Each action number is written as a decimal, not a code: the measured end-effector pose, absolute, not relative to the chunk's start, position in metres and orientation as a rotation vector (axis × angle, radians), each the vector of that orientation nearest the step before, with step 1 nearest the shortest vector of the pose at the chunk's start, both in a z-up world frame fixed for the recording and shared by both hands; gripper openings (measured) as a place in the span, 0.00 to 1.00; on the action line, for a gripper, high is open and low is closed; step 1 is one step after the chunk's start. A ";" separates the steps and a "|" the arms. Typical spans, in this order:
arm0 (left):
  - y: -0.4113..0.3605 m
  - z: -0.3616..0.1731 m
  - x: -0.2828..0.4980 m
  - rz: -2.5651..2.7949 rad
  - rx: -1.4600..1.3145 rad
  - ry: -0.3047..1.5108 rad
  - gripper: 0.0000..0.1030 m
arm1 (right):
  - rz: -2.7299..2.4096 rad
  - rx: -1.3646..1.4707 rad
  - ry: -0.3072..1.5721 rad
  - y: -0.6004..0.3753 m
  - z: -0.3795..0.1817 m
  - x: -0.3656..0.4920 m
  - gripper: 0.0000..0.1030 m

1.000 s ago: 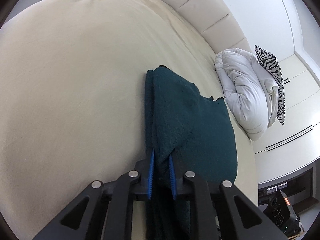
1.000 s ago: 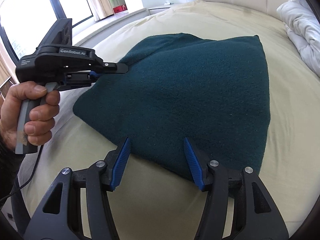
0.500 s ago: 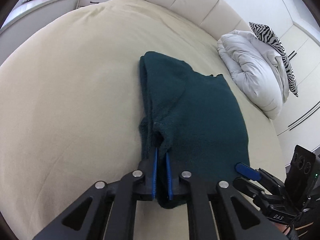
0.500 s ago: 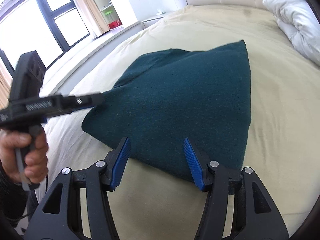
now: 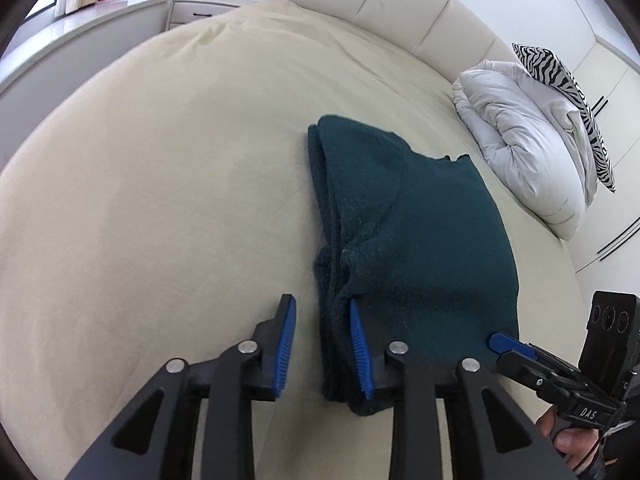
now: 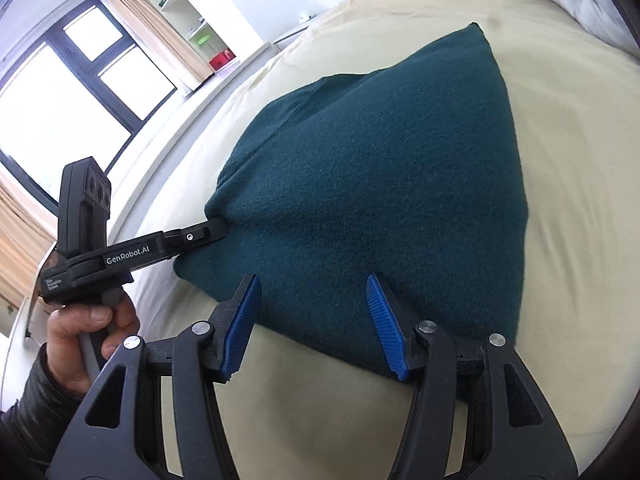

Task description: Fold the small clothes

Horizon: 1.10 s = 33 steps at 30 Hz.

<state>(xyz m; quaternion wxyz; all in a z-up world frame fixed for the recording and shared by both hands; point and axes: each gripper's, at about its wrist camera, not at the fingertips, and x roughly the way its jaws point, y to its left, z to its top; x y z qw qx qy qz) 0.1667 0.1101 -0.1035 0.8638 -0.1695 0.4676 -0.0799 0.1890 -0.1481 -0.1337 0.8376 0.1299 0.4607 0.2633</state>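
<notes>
A dark green knitted garment [image 5: 420, 240] lies folded on the cream bed [image 5: 160, 160], its layered edge on its left side in the left wrist view. My left gripper [image 5: 320, 320] is at that edge's near corner and its jaws are opening. The folded edge rests against the right pad while the left pad stands clear of it. In the right wrist view the garment [image 6: 380, 184] spreads wide, and my right gripper [image 6: 312, 300] hovers open over its near edge, gripping nothing. The left gripper [image 6: 216, 234] shows there at the garment's left corner, held by a hand [image 6: 92, 332].
A rolled white duvet [image 5: 528, 148] and a zebra-print pillow [image 5: 568, 92] lie at the bed's right side by the padded headboard [image 5: 400, 12]. A nightstand [image 5: 200, 8] stands behind the bed. Windows with curtains [image 6: 60, 100] are on the left in the right wrist view.
My left gripper's jaws have parted and let go of the garment's folded edge, which now lies on the bed. The right gripper has rolled and shifted slightly along the near edge, still open.
</notes>
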 end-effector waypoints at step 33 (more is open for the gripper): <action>0.057 -0.131 0.283 -0.267 -0.277 0.940 0.27 | 0.355 0.771 0.916 -0.246 -0.157 0.405 0.29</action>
